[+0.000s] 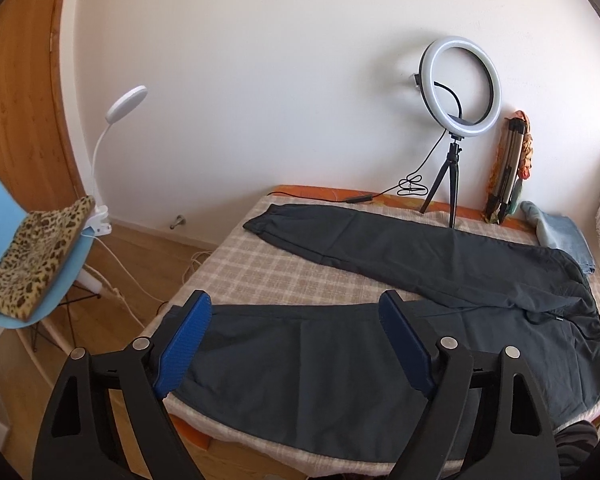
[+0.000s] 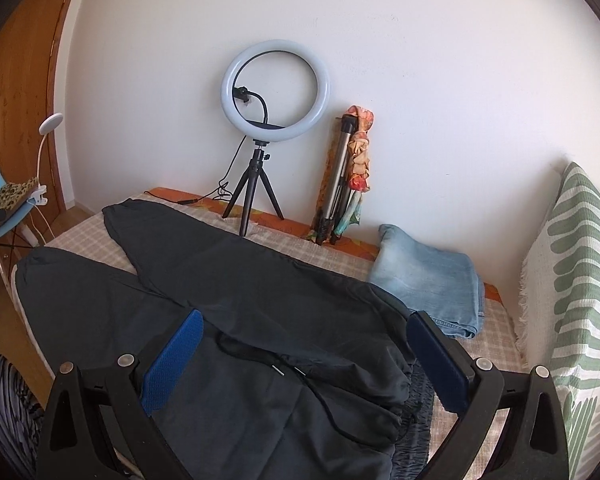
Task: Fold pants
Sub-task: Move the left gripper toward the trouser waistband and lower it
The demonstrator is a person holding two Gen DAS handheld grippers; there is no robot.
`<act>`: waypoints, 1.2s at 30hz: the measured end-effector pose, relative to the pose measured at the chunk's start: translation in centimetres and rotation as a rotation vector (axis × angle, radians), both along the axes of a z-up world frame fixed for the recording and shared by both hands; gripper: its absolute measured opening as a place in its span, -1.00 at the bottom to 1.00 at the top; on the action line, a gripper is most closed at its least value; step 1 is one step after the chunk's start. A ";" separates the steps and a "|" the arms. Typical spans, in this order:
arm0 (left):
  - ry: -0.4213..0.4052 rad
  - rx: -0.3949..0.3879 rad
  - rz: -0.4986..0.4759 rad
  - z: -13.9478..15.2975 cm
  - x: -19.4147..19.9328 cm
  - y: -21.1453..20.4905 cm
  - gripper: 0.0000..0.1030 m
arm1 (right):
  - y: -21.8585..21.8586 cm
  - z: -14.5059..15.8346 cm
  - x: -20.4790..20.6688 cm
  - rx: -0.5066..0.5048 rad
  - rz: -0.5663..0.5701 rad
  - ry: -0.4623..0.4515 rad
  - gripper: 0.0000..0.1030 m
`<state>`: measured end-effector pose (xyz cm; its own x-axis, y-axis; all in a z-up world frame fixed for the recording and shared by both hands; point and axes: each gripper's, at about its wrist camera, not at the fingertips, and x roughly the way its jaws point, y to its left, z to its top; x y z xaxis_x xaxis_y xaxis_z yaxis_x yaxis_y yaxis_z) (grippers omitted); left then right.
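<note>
Dark grey pants (image 1: 400,264) lie spread flat on a bed with a checked cover (image 1: 284,276), legs apart in a V, waistband to the right. The same pants (image 2: 260,292) fill the right wrist view, with the black drawstring (image 2: 276,364) near the waist. My left gripper (image 1: 296,304) is open and empty, above the near leg's cuff end. My right gripper (image 2: 306,320) is open and empty, above the waist area.
A ring light on a tripod (image 1: 456,128) stands at the bed's far edge, with a folded tripod (image 2: 340,184) against the wall. Folded blue jeans (image 2: 428,276) lie beside the waistband. A green-patterned cushion (image 2: 580,280) is at right. A blue chair (image 1: 24,248) stands left.
</note>
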<state>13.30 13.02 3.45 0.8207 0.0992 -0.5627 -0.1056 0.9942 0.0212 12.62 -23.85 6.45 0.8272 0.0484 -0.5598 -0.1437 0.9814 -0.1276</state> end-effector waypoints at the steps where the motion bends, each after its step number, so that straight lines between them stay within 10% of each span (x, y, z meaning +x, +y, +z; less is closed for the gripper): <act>1: 0.004 0.011 -0.009 0.1 1.0 0.1 0.62 | -0.1 0.2 1.1 0.002 0.005 0.012 0.99; 10: 0.113 -0.037 -0.041 -0.9 11.7 2.4 0.43 | 0.5 -0.9 13.4 0.048 0.099 0.171 0.98; 22: 0.289 -0.174 0.007 -7.0 26.7 5.4 0.42 | 7.1 -12.3 29.3 -0.038 0.273 0.405 0.74; 36: 0.384 -0.165 -0.066 -13.2 36.7 1.7 0.11 | 9.1 -18.9 37.4 -0.026 0.382 0.523 0.70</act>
<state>49.98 14.73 -9.78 0.5500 -0.0639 -0.8327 -0.0567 0.9919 -0.1136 49.99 -14.78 -12.48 0.3725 0.2663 -0.8890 -0.5322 0.8461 0.0305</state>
